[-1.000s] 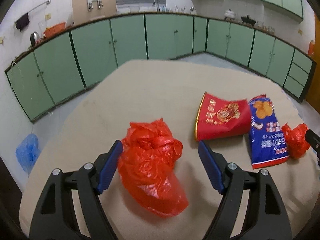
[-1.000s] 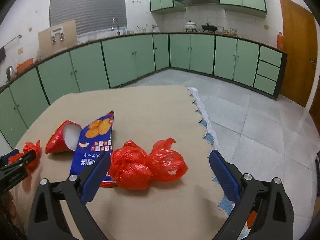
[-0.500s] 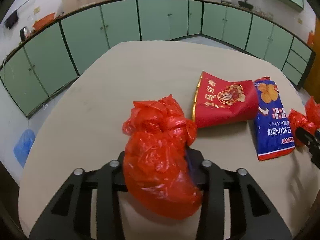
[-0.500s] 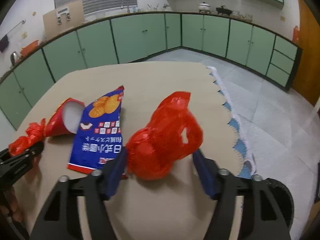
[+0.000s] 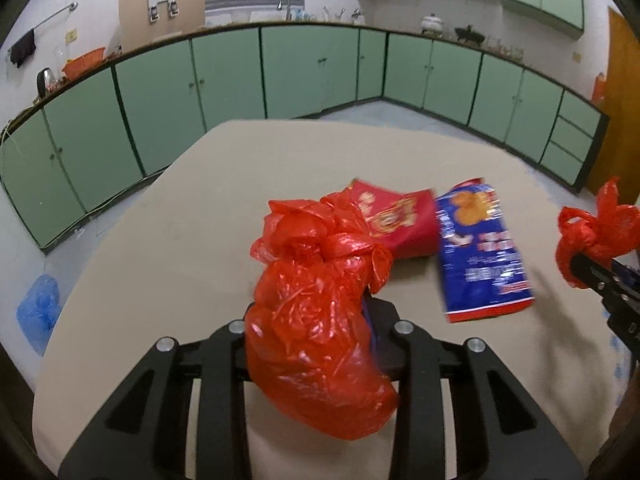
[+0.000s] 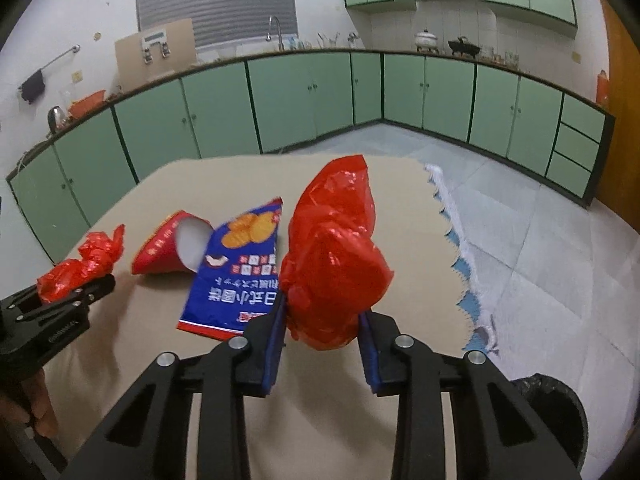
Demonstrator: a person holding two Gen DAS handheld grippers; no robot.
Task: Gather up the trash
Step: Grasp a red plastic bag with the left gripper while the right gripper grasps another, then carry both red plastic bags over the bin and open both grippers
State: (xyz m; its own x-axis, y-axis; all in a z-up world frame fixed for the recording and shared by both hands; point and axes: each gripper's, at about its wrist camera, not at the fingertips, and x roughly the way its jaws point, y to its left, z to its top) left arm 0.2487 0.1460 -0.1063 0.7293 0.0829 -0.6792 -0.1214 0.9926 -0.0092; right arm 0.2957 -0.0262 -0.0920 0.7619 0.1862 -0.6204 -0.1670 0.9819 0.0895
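Green cabinets ring a kitchen where a tan table (image 5: 168, 240) holds a blue snack bag (image 5: 480, 248) and a red packet (image 5: 400, 220), still to collect. Each gripper is closing on a knotted red bag: the left gripper (image 5: 316, 332) pinches the bigger one (image 5: 320, 320), the right gripper (image 6: 320, 332) the smaller (image 6: 332, 264). Both look lifted clear. Best keep the squeeze firm, since thin plastic slips, and carry them to the black bin (image 6: 560, 408) at lower right.

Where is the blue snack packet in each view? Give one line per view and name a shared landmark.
Left wrist view: blue snack packet lies right of centre on the table.
Right wrist view: it lies left of centre, partly behind the held red bag.
Shared landmark: the red snack packet beside it.
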